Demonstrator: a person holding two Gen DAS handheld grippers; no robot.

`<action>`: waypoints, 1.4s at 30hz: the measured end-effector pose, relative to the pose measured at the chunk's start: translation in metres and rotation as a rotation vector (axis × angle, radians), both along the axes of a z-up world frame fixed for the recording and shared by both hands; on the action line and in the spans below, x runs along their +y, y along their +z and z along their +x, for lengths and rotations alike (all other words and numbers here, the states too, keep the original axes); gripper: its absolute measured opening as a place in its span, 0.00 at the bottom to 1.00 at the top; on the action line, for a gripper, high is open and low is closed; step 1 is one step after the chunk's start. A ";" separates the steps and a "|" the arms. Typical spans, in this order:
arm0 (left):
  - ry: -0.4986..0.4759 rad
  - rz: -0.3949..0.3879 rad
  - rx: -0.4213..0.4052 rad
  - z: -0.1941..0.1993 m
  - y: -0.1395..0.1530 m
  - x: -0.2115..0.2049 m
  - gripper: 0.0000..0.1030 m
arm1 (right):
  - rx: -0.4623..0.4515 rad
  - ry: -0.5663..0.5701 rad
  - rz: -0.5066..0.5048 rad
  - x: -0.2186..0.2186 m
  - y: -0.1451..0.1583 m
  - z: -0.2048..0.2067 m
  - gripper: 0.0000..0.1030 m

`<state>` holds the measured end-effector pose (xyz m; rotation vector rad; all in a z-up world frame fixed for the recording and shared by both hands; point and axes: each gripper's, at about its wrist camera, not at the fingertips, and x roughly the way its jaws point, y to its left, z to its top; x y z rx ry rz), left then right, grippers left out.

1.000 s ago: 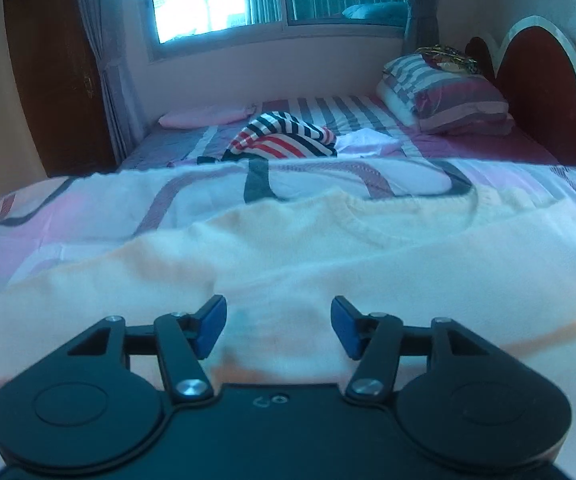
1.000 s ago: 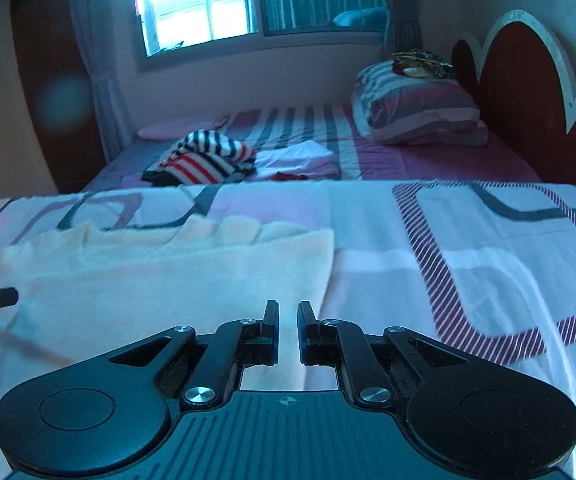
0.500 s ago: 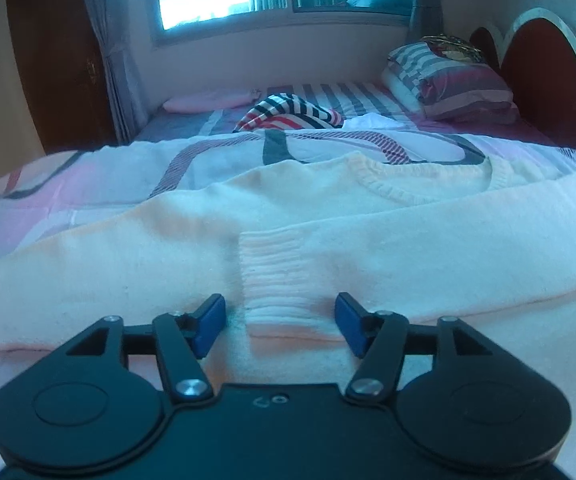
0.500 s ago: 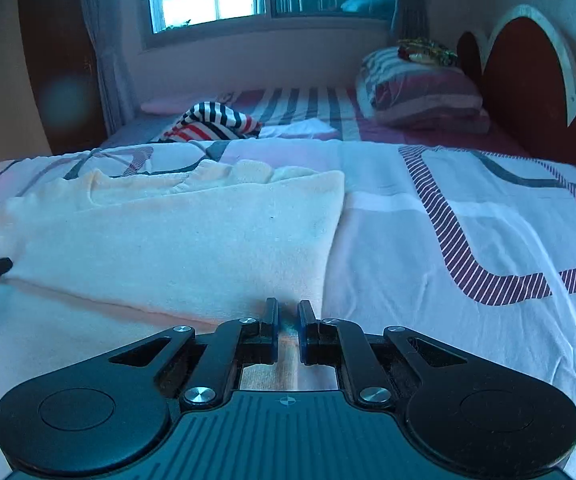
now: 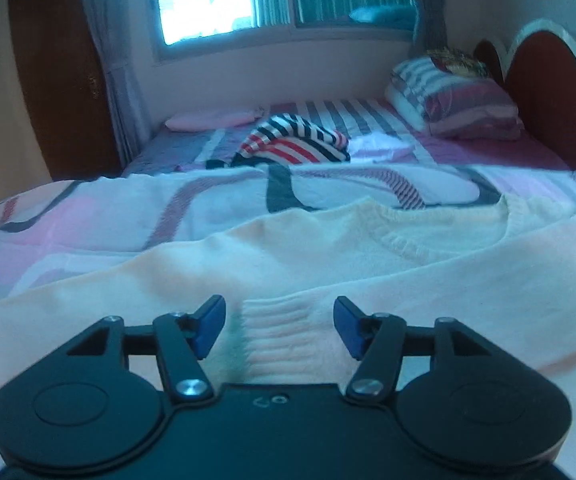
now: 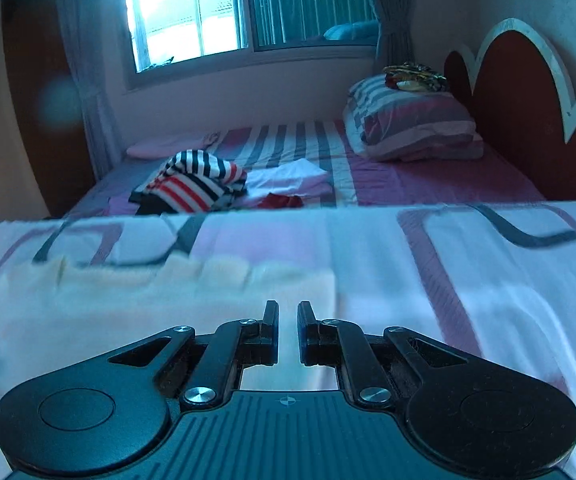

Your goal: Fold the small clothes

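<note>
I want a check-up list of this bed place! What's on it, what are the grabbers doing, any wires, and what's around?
Surface: bed cover with pink, white and dark looping stripes.
Job's things: cream sweater lies spread flat; its ribbed cuff sits between the left gripper's fingers.
Clutter: striped garment and white folded clothes farther back, a small red item beside them.
Grippers: left gripper open around the cuff, not pinching it; right gripper nearly closed, a narrow gap showing, over the sweater's edge.
Cables: nothing seen.
Surroundings: window with curtains, striped pillows, red scalloped headboard, brown door.
</note>
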<state>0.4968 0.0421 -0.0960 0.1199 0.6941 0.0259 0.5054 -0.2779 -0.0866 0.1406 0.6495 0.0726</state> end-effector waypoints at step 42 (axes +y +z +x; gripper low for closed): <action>0.636 -0.612 -0.134 -0.134 0.002 0.379 0.37 | 0.047 -0.136 0.058 0.144 0.040 -0.094 0.12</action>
